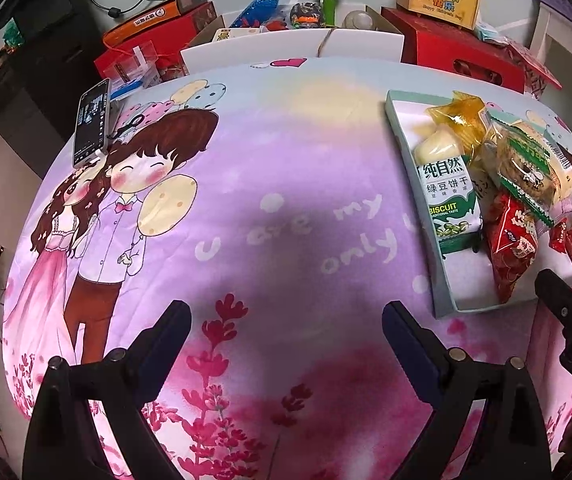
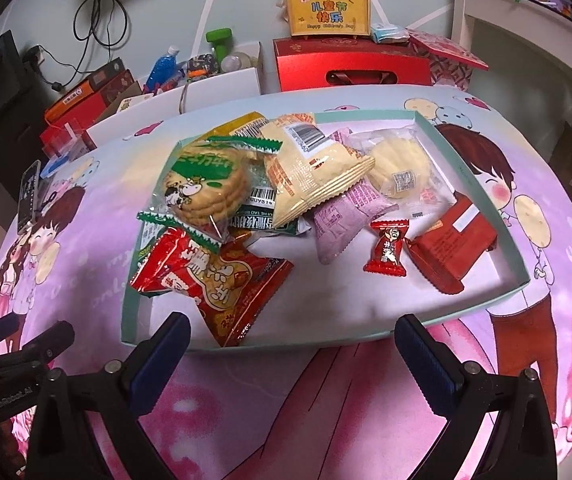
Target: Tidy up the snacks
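On the cartoon-print cloth covering the table (image 1: 286,168), every snack I can see already lies inside the shallow teal tray (image 2: 482,184), so I judge the gathering done; no loose snack shows on the cloth. They lie heaped and overlapping, so tidying may remain. My left claw (image 1: 286,320) is spread and holds nothing, hovering over bare cloth beside the tray (image 1: 402,136). My right claw (image 2: 292,334) is spread too, empty, just before the tray's near wall. From the left wrist, the tray's long axis runs away from me, and the green bean biscuit pack (image 1: 450,196) lies along it.
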Available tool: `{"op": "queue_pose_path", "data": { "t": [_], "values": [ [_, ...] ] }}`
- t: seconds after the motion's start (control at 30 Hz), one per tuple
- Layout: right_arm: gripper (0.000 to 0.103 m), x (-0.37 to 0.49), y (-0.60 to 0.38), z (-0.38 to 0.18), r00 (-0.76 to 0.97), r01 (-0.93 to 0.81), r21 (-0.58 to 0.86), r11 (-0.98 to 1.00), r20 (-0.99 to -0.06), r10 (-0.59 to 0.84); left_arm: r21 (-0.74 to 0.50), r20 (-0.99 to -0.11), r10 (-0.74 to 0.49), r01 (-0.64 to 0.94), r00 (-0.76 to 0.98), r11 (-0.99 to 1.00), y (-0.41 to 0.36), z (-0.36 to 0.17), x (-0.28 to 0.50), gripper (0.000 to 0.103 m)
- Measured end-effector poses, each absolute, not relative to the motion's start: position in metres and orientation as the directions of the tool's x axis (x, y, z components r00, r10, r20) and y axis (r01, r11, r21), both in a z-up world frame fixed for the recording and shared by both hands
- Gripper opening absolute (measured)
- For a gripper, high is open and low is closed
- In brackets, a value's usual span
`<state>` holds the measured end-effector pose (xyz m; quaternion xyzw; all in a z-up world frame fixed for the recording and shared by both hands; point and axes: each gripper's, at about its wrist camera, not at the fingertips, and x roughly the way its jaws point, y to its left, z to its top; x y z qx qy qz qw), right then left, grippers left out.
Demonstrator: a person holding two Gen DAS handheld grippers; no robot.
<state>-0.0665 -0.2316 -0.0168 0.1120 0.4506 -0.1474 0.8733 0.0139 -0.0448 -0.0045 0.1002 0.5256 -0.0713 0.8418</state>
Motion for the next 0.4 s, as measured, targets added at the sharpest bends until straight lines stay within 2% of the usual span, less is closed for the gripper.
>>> {"op": "queue_pose_path", "data": {
  "t": [0.4],
  "values": [
    [0.103, -0.072, -0.231, -0.002, 0.565, 0.362, 0.049, 0.931, -0.806, -0.177, 0.092, -0.887, -0.026, 0.23, 0.462, 0.969, -0.045, 0.0, 0.009, 0.096]
  ]
}}
